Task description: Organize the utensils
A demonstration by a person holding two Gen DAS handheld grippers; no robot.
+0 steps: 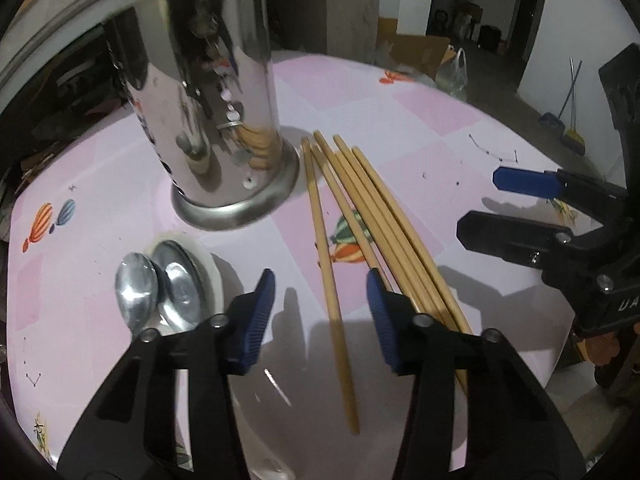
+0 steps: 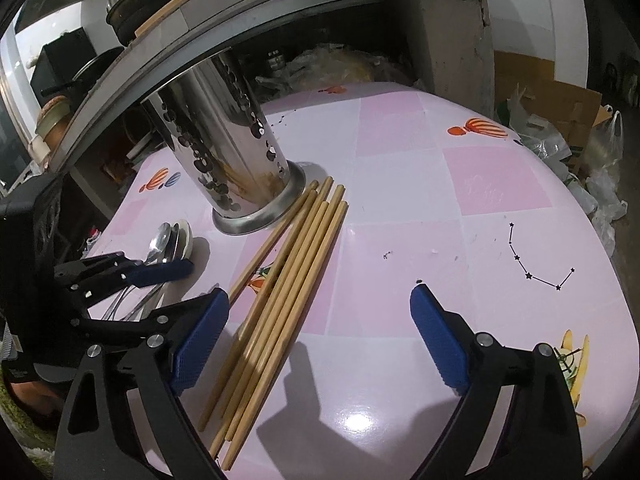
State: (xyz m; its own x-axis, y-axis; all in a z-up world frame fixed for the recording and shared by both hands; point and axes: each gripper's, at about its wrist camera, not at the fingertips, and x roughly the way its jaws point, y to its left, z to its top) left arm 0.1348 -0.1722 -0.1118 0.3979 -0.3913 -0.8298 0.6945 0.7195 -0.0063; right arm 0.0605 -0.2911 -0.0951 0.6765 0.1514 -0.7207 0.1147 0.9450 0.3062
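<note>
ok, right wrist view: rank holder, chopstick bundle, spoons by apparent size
1. Metal holder, though its top is cut off.
2. Chopstick bundle, close to it; its near end is magnified.
3. Spoons, clearly smallest, partly hidden.

A pink checked tablecloth with hot-air balloon prints.

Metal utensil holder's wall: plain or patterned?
Shiny steel cylindrical utensil holder is perforated with round holes in rows; clearest in the right wrist view.
</note>
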